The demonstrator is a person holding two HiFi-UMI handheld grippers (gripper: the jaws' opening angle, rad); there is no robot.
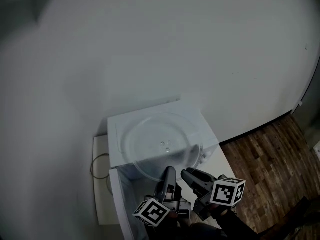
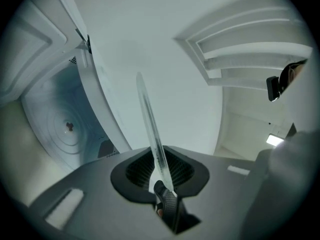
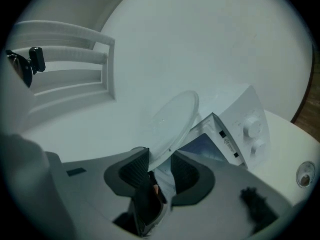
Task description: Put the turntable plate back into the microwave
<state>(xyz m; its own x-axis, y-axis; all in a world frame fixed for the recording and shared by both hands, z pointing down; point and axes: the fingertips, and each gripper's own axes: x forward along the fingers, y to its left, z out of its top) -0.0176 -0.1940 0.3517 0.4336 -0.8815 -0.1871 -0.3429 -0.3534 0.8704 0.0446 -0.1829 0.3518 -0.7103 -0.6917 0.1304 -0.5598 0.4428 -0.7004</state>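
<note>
Over the white microwave (image 1: 116, 126) hangs the clear glass turntable plate (image 1: 162, 144), roughly flat, with both grippers at its near rim. My left gripper (image 1: 169, 173) is shut on that rim; its own view shows the plate (image 2: 147, 119) edge-on between the pads of the left gripper (image 2: 159, 171). The microwave's open cavity (image 2: 60, 129) with its centre hub lies to the left. My right gripper (image 1: 190, 175) holds the rim beside it. In the right gripper view the plate (image 3: 172, 119) slants across the gap of the right gripper (image 3: 160, 166), filling it. Behind it stands the microwave (image 3: 235, 124) with two knobs (image 3: 254, 129).
The microwave sits on a white table (image 1: 102, 204) against a plain white wall. Its door (image 1: 120, 199) stands open at the near left. A cable loop (image 1: 97, 166) lies left of it. Wooden floor (image 1: 260, 154) shows to the right. A small round object (image 3: 305, 174) rests on the table.
</note>
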